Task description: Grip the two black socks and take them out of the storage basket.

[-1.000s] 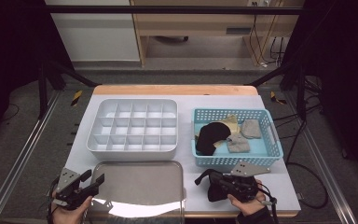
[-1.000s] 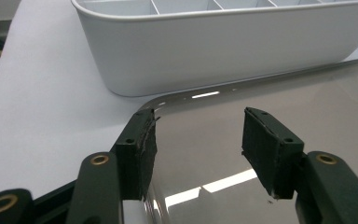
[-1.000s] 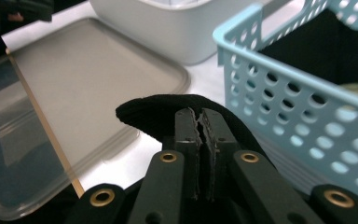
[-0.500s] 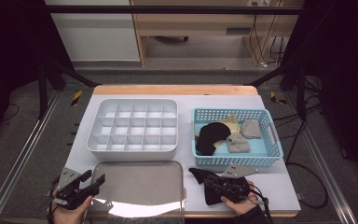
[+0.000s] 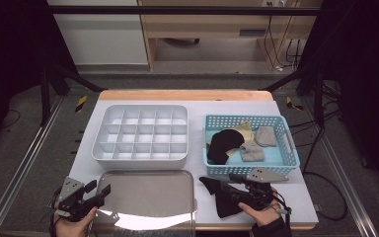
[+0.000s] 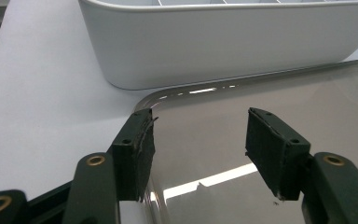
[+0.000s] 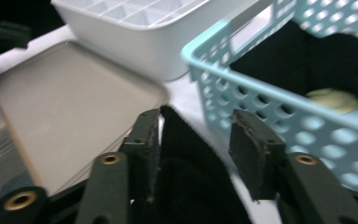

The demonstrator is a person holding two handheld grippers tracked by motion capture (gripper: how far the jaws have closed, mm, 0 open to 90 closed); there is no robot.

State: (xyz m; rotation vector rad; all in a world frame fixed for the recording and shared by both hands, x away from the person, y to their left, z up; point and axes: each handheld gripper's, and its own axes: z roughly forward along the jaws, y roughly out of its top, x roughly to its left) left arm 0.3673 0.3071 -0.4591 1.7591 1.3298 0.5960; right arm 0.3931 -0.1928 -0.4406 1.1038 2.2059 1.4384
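Observation:
A black sock (image 5: 221, 196) lies on the white table between the metal tray (image 5: 148, 190) and the blue basket (image 5: 249, 170). My right gripper (image 5: 231, 185) sits over it, pointing left. Its jaws have just been opening. In the right gripper view the sock (image 7: 186, 158) lies between them, against the left pad and apart from the right one, with my right gripper (image 7: 193, 123) open. My left gripper (image 5: 98, 190) is open at the tray's front left corner. In its own view my left gripper (image 6: 198, 126) straddles the tray rim (image 6: 168, 95) with nothing between the pads.
A white compartment box (image 5: 140, 133) stands behind the tray. The basket holds a black sock (image 5: 222, 143), a grey one (image 5: 265, 136) and a beige one (image 5: 244, 131). The table's front edge runs just below both hands.
The right gripper's jaws have spread apart, and the black sock that was pinched at their tips now lies loose on the table. The left gripper has stayed where it was.

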